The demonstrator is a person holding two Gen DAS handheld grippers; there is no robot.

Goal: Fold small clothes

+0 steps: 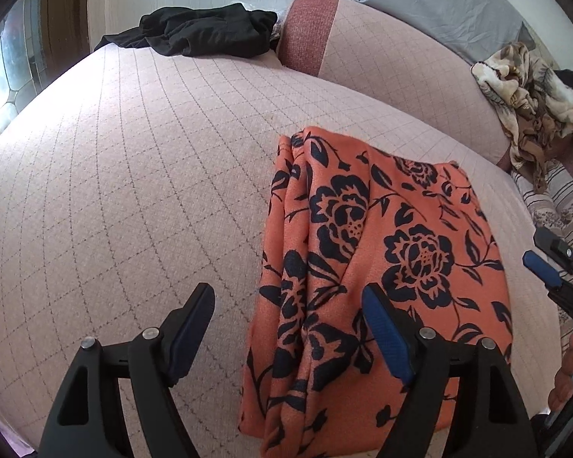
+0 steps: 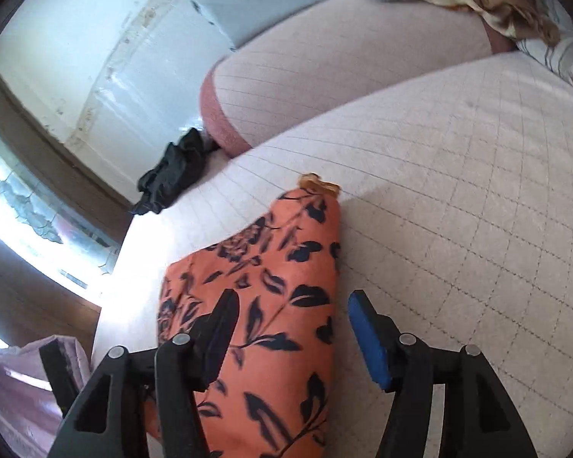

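Note:
An orange garment with a dark floral print (image 1: 386, 252) lies folded into a long stack on the pink quilted bed cover (image 1: 133, 175). My left gripper (image 1: 288, 297) hovers open over the stack's near left edge, one finger over the bare cover and the other over the cloth. In the right wrist view the same garment (image 2: 271, 267) runs away from me as a narrow folded strip. My right gripper (image 2: 292, 301) is open above it, its pads apart from the fabric. The right gripper's blue pad (image 1: 540, 265) also shows at the right edge of the left wrist view.
A crumpled black garment (image 1: 202, 34) lies at the far end of the bed beside a pink bolster (image 1: 382, 57). A grey-blue pillow (image 1: 439, 4) and a brown patterned blanket (image 1: 527, 91) are at the back right. A bright window (image 2: 38, 206) is on the left.

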